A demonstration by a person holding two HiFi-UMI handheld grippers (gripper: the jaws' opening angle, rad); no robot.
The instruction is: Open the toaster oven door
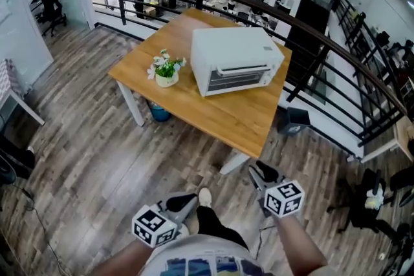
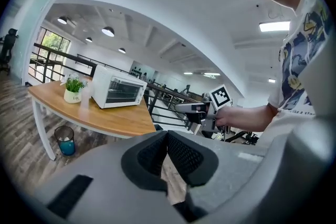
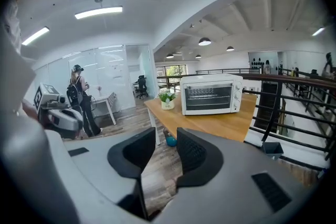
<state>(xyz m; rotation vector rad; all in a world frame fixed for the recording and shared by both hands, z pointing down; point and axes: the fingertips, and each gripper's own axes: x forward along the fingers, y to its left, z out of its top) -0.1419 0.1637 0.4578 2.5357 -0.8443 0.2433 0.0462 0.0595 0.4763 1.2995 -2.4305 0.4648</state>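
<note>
White toaster oven (image 1: 236, 60) on wooden table (image 1: 226, 116), door shut

Oven: stands toward the table's far right side, glass door closed, front facing the table's near edge.
Potted plant (image 1: 166, 69): on the table's left side.
Blue bin (image 1: 158, 113): on the floor under the table.
Left gripper (image 1: 184, 202): well short of the table, jaws together, nothing in them.
Right gripper (image 1: 262, 172): just off the table's near corner, not touching it, jaws apart and empty.

One oven (image 1: 236, 60), one plant (image 1: 166, 69), maybe one bin (image 1: 159, 113)
</note>
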